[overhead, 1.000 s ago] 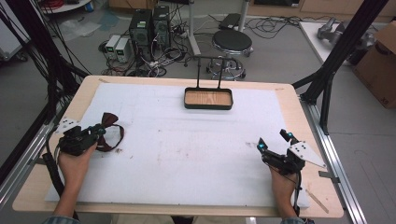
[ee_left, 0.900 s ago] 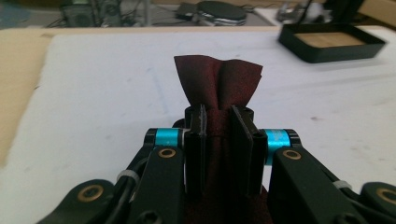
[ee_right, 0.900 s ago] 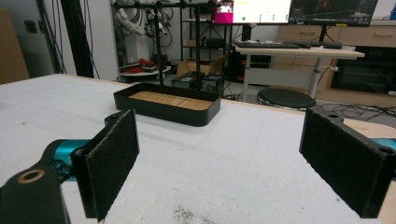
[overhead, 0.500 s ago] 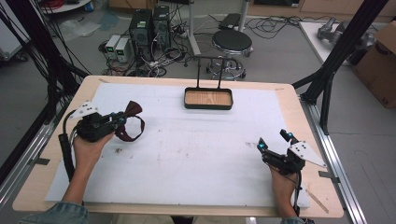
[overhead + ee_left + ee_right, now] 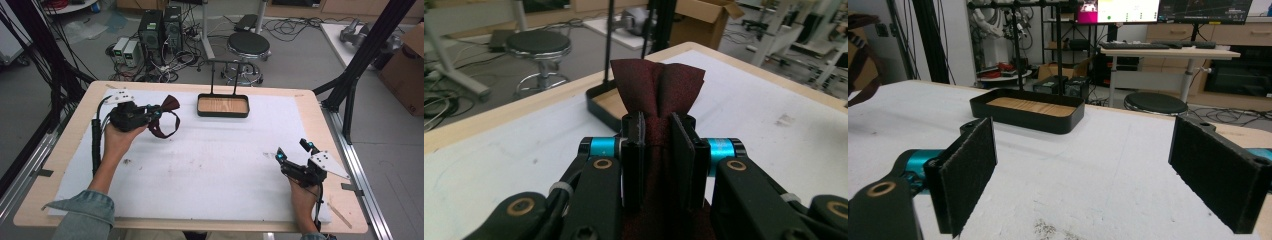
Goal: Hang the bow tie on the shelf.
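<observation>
Around the black tray (image 5: 223, 106), which sits at the far middle of the white mat (image 5: 215, 170), the surface lies bare and wide toward both my hands. Left of the tray, my left gripper (image 5: 154, 113) is clenched on a dark red bow tie (image 5: 166, 120), lifted above the mat; its folded end (image 5: 658, 87) sticks out past the jaws toward the tray and its strap hangs in a loop below. Well right of the tray and nearer me, my right gripper (image 5: 292, 157) rests released, jaws wide apart, close to the mat's right edge.
</observation>
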Available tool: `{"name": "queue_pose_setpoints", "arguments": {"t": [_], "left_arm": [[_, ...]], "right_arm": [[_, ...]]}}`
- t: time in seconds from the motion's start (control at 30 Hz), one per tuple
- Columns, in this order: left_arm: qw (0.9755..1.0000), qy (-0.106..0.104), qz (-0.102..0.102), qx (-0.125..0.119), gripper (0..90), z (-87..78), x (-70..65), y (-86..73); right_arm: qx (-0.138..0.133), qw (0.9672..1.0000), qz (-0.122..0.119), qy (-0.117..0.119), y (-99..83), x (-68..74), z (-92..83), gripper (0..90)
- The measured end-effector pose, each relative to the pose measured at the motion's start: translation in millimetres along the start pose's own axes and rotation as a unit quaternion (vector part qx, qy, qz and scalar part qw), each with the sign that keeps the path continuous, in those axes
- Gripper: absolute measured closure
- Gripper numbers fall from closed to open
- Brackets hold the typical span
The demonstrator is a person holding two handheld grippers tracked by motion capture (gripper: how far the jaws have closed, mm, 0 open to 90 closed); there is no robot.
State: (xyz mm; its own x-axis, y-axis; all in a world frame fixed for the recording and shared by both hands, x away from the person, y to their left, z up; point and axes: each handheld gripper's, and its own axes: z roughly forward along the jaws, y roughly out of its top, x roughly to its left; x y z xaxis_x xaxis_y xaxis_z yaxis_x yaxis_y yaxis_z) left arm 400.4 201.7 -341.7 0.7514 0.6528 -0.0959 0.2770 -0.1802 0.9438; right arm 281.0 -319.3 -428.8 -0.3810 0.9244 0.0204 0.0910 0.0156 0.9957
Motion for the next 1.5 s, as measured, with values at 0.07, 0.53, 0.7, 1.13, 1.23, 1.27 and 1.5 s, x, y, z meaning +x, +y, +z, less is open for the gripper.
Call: {"name": "queue_pose_setpoints", "arguments": {"t": [0.07,0.53,0.7,1.13,1.23,1.27,1.5], "left_arm": [[0.9999,-0.008,0.008,0.006,75.6,11.5,-0.6,6.7],[0.9993,-0.025,0.027,-0.006,75.6,75.9,-3.7,45.8],[0.9988,-0.035,0.031,-0.012,75.6,88.1,-4.0,53.5],[0.9988,-0.020,0.024,-0.037,75.6,116.0,3.3,74.5],[0.9985,-0.021,0.019,-0.046,75.6,121.1,5.1,77.0],[0.9985,-0.020,0.015,-0.049,75.7,123.7,6.3,78.0],[0.9978,-0.008,-0.003,-0.065,75.6,128.6,13.3,81.5]], "right_arm": [[-0.001,1.0000,0.002,0.002,0.0,-0.3,0.1,11.0],[-0.003,1.0000,0.003,0.005,0.1,-0.6,-0.1,11.0],[-0.003,0.9999,0.009,0.006,0.1,-1.2,-0.4,11.0],[-0.002,0.9999,0.015,0.008,-0.2,-2.1,-0.2,11.0],[-0.002,0.9999,0.014,0.009,-0.2,-2.1,-0.3,11.0],[-0.005,0.9999,0.010,0.008,0.0,-2.5,-0.1,11.0],[-0.005,0.9999,0.010,0.012,0.0,-2.2,-0.2,11.0]]}}
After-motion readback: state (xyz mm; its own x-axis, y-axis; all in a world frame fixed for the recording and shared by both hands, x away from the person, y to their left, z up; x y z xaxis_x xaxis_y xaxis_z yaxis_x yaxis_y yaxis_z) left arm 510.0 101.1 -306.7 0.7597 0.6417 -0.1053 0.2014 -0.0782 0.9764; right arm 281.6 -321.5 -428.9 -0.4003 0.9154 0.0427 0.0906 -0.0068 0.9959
